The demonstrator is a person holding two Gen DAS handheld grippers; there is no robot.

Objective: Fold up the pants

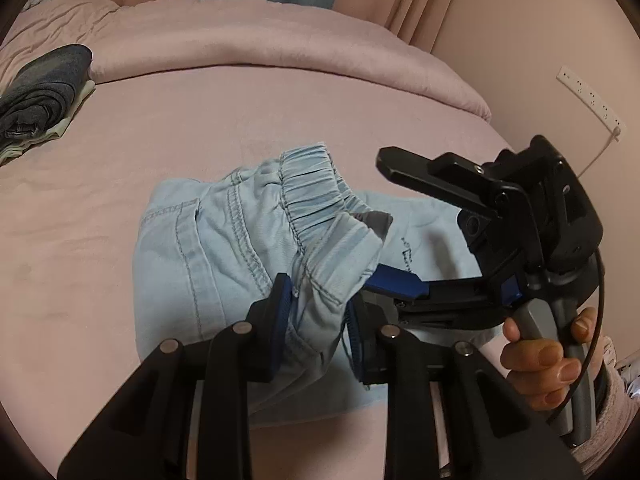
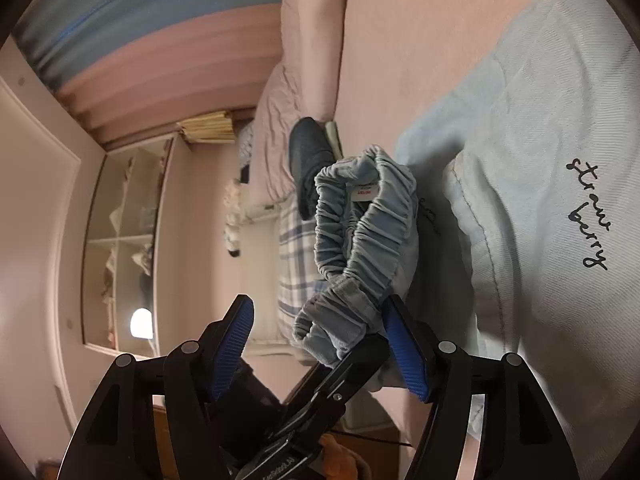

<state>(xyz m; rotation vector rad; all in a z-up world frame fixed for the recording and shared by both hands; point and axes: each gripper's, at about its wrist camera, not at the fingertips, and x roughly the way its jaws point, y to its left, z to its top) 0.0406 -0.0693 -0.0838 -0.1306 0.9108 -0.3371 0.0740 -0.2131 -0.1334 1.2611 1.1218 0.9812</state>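
A glass-fronted cabinet against the pink wall holds pale, crumpled items too blurred to name. On the bed's smooth pink sheet lie light-blue pants of soft twill, partly folded, their gathered elastic waistband lifted off the sheet. The left gripper pinches a fold of the waistband between its ribbed blue pads. The right gripper stands with jaws well apart, the waistband beside one pad but unclamped. A rolled pink duvet borders the bed; dark folded clothes rest near the edge.
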